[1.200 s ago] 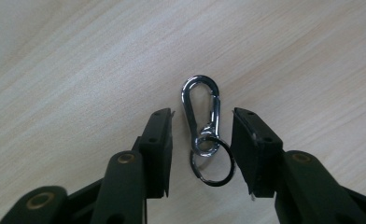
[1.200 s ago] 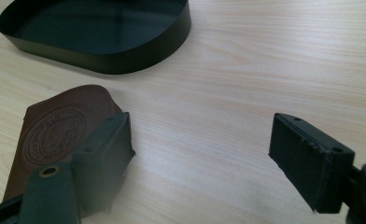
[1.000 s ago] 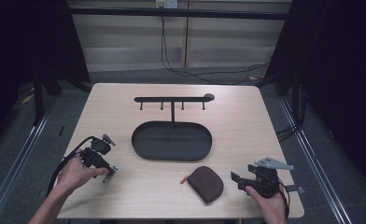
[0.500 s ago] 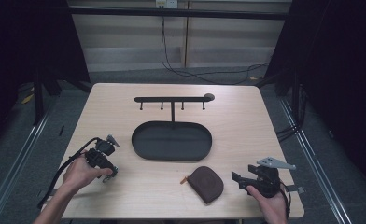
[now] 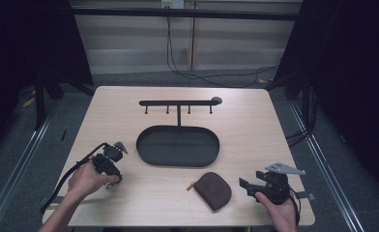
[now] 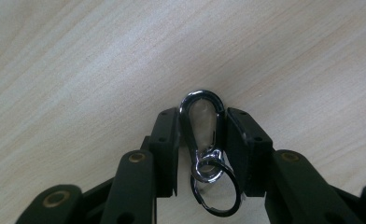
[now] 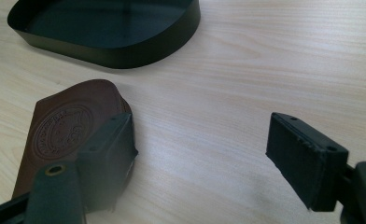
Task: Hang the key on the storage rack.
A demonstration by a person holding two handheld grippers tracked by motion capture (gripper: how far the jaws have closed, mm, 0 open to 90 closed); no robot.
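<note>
My left gripper [image 5: 111, 162] is clenched on a silver clip [image 6: 200, 122] with its key ring [image 6: 216, 186], held low over the bare wood at the table's [image 5: 129, 121] left front. My right gripper [image 5: 261, 184] sits at the right front, jaws spread wide, gripping nothing. Just beside it lies a brown leather pouch [image 7: 69, 128]. Beyond that sits the dark oval tray [image 5: 178, 145], then the hook rack [image 5: 178, 103].

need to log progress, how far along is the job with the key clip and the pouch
Early on. Done: the left tool has its jaws closed on the silver key clip, right at the table top. In hand: that grip. Left: the clip hangs on none of the rack's hooks, the black tray looks empty, and the brown pouch lies untouched beside the open right tool.
</note>
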